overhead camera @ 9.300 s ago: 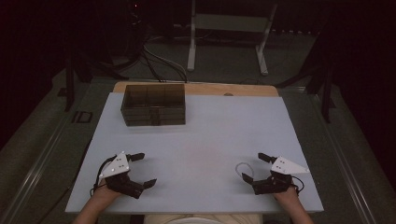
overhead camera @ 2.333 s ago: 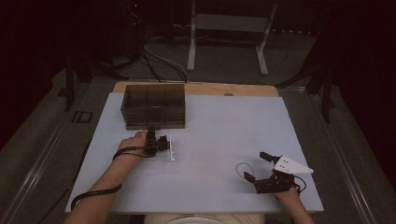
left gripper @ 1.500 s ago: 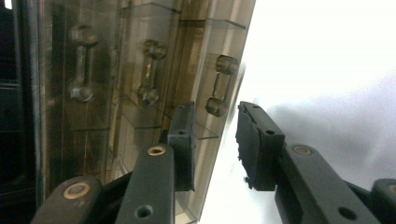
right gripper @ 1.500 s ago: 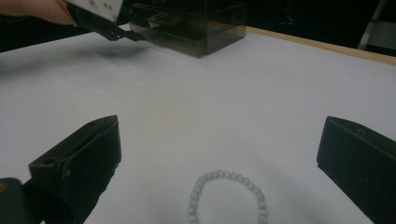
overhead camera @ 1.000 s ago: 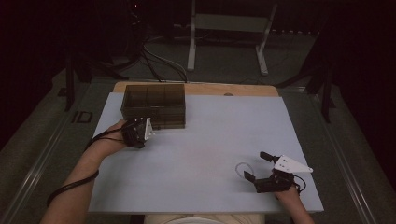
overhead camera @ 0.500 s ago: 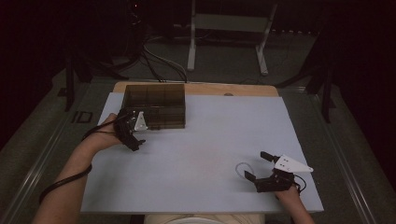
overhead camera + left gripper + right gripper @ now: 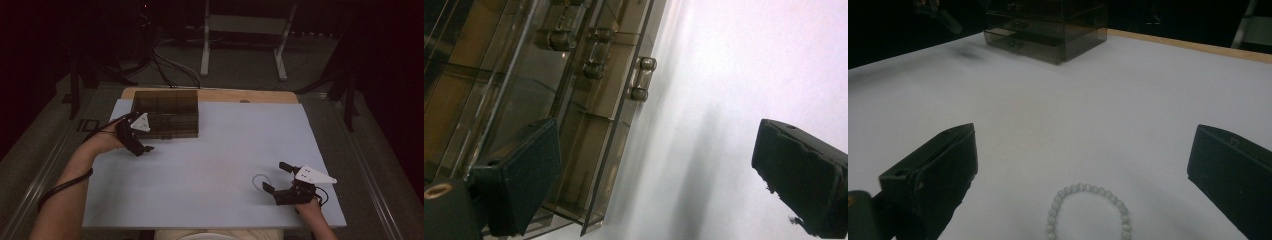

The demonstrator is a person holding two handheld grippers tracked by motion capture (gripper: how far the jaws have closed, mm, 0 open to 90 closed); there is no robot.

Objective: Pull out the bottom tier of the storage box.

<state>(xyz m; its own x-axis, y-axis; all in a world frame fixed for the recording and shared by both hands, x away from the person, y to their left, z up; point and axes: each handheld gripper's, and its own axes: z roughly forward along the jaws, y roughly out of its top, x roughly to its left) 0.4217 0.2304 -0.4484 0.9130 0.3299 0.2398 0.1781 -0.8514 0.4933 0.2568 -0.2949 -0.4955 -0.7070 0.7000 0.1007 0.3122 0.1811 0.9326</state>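
At the far-left part of the white worktop (image 7: 210, 165), a smoky, see-through drawer box (image 7: 167, 114) is standing close to the worktop's wooden back edge. Left gripper (image 7: 136, 137) is hovering at the box's front-left corner, held by the person's left hand (image 7: 107, 141), cable trailing along the forearm. Its fingers are standing wide apart, nothing between them.

Left gripper view: one finger (image 7: 519, 175) is lying over the front of the drawer box (image 7: 524, 100), the other finger (image 7: 799, 182) is out over bare worktop (image 7: 744, 60). Small clear drawer knobs (image 7: 642, 79) are showing on the box front; one drawer front looks slightly proud of the rest. Cannot tell whether the near finger is touching the box.

Near-right part of the worktop: right gripper (image 7: 279, 181) is resting low at the edge, in the person's right hand (image 7: 309, 204), well apart from the box. Fingers are spread, gripping nothing. A pale bead bracelet (image 7: 259, 181) is lying flat on the worktop just in front of them.

Right gripper view: bracelet (image 7: 1087, 212) is sitting between the two open fingers (image 7: 935, 172), touching neither, beads pale greenish-white, loop roughly round. Drawer box (image 7: 1048, 30) is showing far off across the worktop.
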